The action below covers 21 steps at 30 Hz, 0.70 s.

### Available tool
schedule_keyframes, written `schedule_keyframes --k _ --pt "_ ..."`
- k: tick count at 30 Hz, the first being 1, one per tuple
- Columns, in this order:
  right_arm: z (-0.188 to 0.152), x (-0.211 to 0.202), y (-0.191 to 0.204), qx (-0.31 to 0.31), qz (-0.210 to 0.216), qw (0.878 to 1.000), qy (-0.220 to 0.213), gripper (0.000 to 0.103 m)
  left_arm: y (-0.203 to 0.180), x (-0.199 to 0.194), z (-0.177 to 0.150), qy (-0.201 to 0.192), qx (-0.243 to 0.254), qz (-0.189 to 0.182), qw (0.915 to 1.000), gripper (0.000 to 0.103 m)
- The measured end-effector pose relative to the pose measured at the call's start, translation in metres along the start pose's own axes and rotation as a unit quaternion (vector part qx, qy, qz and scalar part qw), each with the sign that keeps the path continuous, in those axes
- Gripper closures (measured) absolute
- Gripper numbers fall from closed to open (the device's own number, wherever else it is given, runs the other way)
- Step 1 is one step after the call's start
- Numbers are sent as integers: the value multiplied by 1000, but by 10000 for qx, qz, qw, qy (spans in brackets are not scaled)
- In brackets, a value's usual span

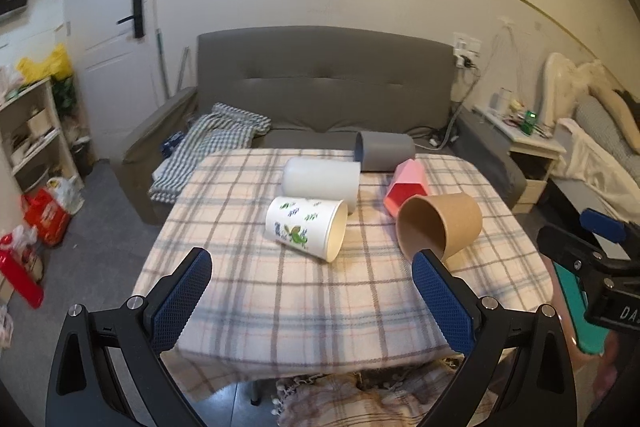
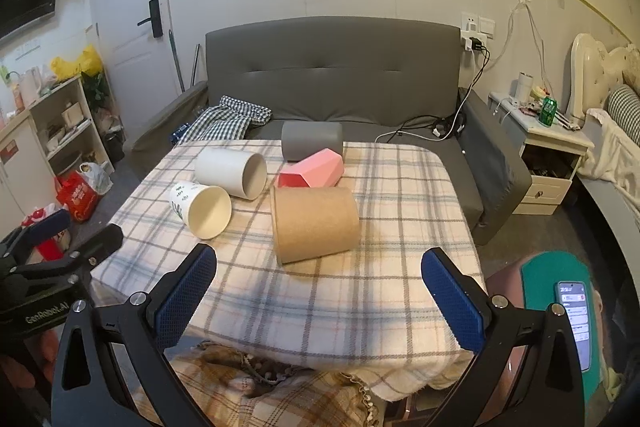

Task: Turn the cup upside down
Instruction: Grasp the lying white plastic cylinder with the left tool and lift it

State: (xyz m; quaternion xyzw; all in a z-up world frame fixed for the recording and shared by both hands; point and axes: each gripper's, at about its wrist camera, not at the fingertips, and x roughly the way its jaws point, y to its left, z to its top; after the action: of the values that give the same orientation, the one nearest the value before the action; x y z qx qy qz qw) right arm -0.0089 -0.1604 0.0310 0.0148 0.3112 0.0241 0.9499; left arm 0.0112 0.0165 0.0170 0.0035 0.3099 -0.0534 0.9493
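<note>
Both sets of jaws stand wide apart and hold nothing. The left gripper (image 1: 312, 291) hovers over the near edge of the bench (image 1: 280, 307), and the printed white cup (image 1: 306, 229) lies on its side just ahead of its jaws, mouth turned right. The right gripper (image 2: 320, 291) hangs likewise, with the brown paper cup (image 2: 314, 225) lying on its side straight ahead between its jaws' line. Beyond these lie a plain white cup (image 2: 230, 173), a pink cup (image 2: 312, 171) and a grey cup (image 2: 312, 141), all tipped over. The task looks unstarted: the approach step. Next, one pair of jaws should advance, straddle the nearest cup's wall, close, then rotate it mouth-down.
</note>
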Motion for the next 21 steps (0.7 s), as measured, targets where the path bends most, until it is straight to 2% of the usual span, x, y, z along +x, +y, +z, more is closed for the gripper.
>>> schedule_keyframes --k 6,9,11,14,17,19,21 --pt "21 11 11 -5 -50 9999 121 0 23 29 35 4 662 -334 9972 0" --pt "31 27 14 -10 -55 9997 255 0 32 52 52 8 1183 -436 9920 0" --pt "39 43 17 -28 -38 9993 380 0 34 72 62 17 1674 -454 9848 0" --pt "53 73 22 -110 -118 9982 580 0 32 103 71 82 2352 -590 9701 0" --pt "66 99 24 -59 -84 9974 715 0 25 133 77 168 2846 -917 9541 0" --pt "72 114 26 -70 -76 9970 764 0 20 153 79 264 3200 -1135 9402 0" --pt "74 125 27 -105 -95 9964 836 0 10 171 79 359 3668 -1384 9192 0"
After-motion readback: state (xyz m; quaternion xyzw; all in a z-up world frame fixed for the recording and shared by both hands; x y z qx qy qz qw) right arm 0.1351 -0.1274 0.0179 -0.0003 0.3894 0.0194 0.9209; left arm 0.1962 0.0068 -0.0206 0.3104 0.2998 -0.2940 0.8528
